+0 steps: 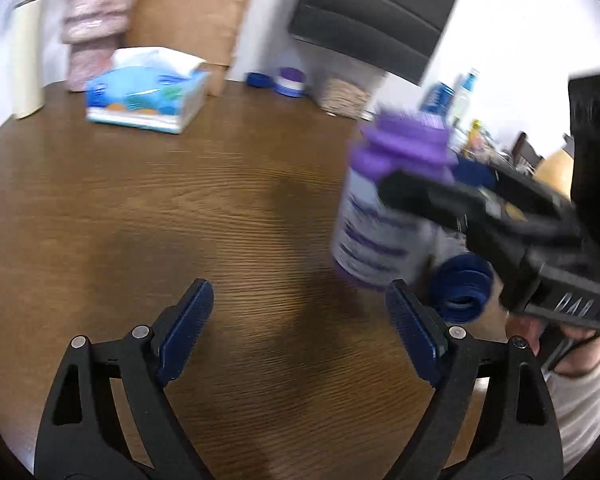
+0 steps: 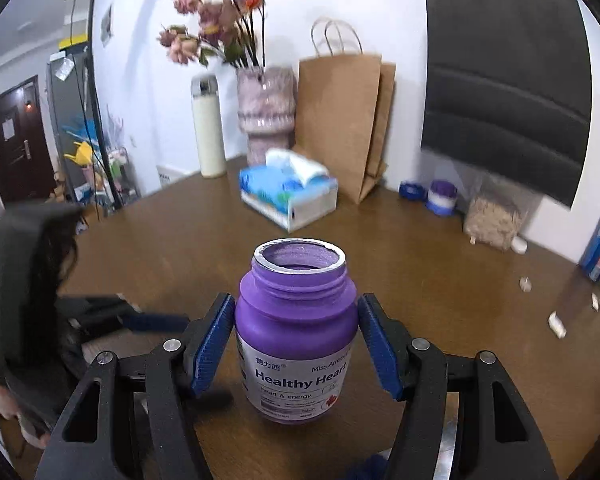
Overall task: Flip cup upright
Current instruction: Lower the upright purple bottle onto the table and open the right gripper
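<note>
The left gripper (image 1: pixel 298 334) hovers over bare brown table (image 1: pixel 148 208) with its jaws spread wide and nothing between them. Ahead of it the wood lies open out to the far edge, where a cream flask (image 1: pixel 28 60) stands at far left, then a pink vase (image 1: pixel 94 24), a tissue box (image 1: pixel 148 92), a paper bag (image 1: pixel 196 12) and a small tub (image 1: pixel 290 82) further right. The table's rim curves round at the left, just by the flask.

To the right of the left gripper's right finger, the bottle (image 1: pixel 380 208) hangs blurred — purple neck up, label below — with the right gripper (image 1: pixel 416 216) reaching in from the right to its sides. A blue cap (image 1: pixel 462 292) lies on the table just beside the bottle's base.

From the right wrist, the bottle (image 2: pixel 296 336) stands upright between the pads (image 2: pixel 214 340), long axis vertical, open mouth pointing up, label "Healthy Heart" reading level. Whether its base touches the wood cannot be told. The left pad touches the bottle's shoulder; the right pad sits just at its other side, so whether the jaws press it or merely flank it cannot be told. Beyond the bottle the table (image 2: pixel 420 264) is open to the tissue box (image 2: pixel 290 196) and bag (image 2: pixel 340 128); small white scraps (image 2: pixel 556 324) lie near the right edge.
</note>
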